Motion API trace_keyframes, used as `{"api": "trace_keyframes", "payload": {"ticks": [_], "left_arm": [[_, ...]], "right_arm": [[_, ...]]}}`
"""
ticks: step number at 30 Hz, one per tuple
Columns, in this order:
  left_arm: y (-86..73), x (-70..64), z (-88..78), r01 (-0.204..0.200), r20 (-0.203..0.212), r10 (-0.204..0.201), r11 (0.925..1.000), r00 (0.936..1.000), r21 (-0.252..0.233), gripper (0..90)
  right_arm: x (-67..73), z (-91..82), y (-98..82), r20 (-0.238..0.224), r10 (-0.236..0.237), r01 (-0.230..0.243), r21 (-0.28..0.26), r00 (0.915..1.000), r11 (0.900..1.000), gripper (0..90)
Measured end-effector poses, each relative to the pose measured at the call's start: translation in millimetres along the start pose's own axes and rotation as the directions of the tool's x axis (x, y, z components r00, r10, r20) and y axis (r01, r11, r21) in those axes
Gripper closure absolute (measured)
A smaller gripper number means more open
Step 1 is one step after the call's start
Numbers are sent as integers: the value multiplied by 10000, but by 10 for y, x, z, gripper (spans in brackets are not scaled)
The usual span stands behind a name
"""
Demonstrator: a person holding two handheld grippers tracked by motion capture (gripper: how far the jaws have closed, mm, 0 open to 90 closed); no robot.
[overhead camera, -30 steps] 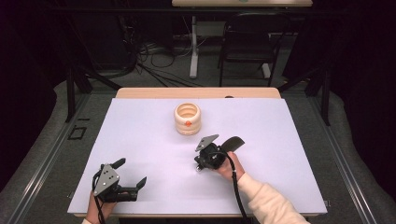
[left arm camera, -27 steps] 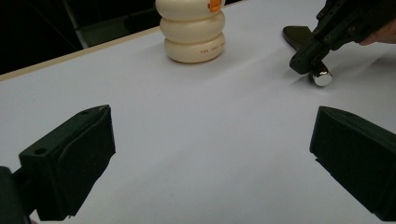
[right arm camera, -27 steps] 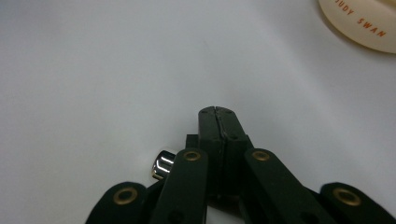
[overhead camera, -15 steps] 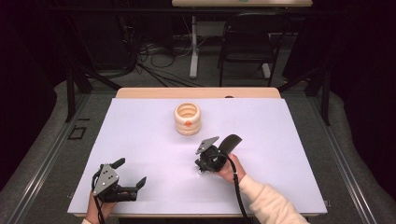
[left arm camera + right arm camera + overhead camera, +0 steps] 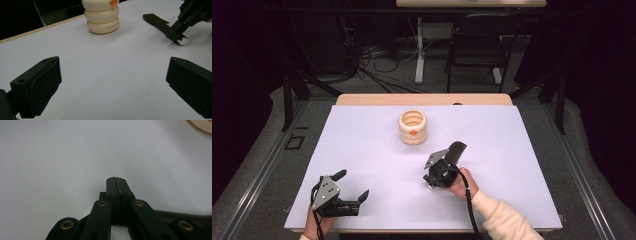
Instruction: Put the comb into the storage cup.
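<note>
Cream ringed jar [image 5: 101, 15] bears small dark print, too blurred to read.

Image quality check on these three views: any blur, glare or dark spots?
High view: white table evenly lit, the room behind it dark and murky. Left gripper view: near jaws soft, cream ribbed jar fairly sharp, a glint on the right gripper's metal tip. Right gripper view: shut jaws dark, table greyish, no glare.
</note>
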State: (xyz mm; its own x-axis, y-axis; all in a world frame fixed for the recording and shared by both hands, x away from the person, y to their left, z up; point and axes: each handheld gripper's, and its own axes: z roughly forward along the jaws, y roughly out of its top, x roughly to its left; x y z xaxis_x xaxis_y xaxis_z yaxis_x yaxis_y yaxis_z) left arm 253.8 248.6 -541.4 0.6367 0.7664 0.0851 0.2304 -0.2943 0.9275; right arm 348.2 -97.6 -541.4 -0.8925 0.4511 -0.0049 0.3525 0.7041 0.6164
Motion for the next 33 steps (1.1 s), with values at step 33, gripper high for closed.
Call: {"api": "trace_keyframes", "payload": {"ticks": [33], "left_arm": [[2, -2, 2, -22, 41, 22, 10000, 10000, 81, 1]], "right_arm": [[24, -267, -296, -33, 202, -200, 465, 9998, 9987, 900]]}}
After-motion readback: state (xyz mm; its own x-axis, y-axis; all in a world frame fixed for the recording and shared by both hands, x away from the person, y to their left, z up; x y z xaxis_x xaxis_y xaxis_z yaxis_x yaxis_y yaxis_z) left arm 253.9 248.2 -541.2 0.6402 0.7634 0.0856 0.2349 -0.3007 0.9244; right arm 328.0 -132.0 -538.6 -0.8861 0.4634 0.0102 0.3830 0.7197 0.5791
